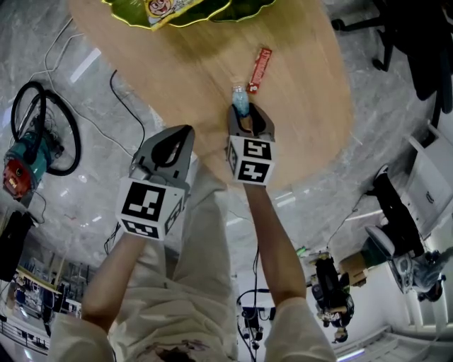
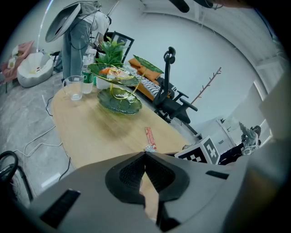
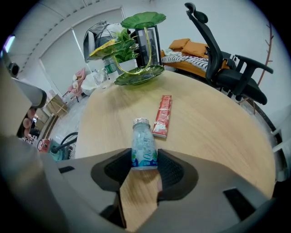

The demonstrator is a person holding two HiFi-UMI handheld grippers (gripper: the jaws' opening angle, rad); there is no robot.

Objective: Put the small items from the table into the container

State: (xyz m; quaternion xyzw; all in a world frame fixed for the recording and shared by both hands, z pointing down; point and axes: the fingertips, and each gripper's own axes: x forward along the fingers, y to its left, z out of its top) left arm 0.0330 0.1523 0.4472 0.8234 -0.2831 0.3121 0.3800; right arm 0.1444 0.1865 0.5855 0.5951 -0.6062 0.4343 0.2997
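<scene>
The small bottle [image 3: 144, 145] is standing upright on the counter [image 3: 218, 132], close to its near edge, between the two jaws of the right tongs [image 3: 144, 159]. The packet [image 3: 163, 116] is lying flat just behind the bottle, a little to the right. The tiered leaf dish [image 3: 138, 75] is sitting at the counter's far end, and in the left gripper view a glass [image 2: 73, 87] is standing left of it. The left tongs [image 2: 145, 154] are hanging left of the right tongs, at the near edge. An office chair [image 3: 227, 68] is standing behind the counter.

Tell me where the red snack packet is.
In the head view the red snack packet lies flat on the wooden table, right of centre, just beyond the small bottle at the right gripper, short of the green leaf-shaped tray.
</scene>
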